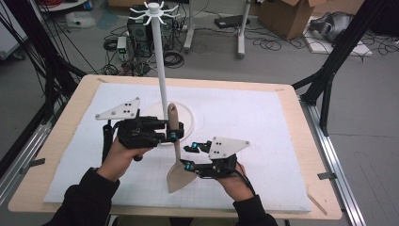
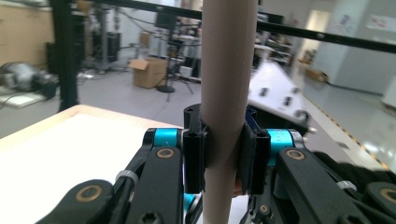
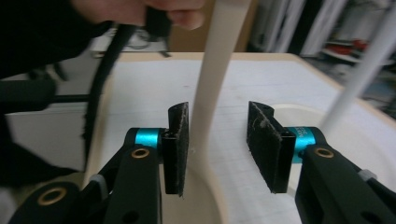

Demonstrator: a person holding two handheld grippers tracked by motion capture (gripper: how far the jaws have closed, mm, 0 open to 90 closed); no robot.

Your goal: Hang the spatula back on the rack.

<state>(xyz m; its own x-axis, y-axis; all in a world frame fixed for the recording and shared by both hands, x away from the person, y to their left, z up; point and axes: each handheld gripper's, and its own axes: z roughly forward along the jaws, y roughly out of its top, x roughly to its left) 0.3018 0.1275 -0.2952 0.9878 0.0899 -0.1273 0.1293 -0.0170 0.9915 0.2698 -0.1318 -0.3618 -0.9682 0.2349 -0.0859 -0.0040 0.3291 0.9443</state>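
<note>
The right tool (image 1: 193, 155), nearest, stood released around the spatula (image 1: 178, 165) neck, pads (image 3: 177, 147) clear of it. Beyond it, the left tool (image 1: 173, 132) gripped the handle, holding the spatula upright. The handover looked done; hanging it on the rack (image 1: 160, 61) behind remained. The left gripper view showed the clamp close up; the high view showed the hooks.

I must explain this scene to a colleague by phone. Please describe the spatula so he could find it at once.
On the white mat covering the wooden table stands a tall white pole with hooks. Just in front of its round base, the beige spatula is held upright, handle up, by the left tool. It is the only beige thing, with a flat wide blade at the bottom beside the right tool.
</note>
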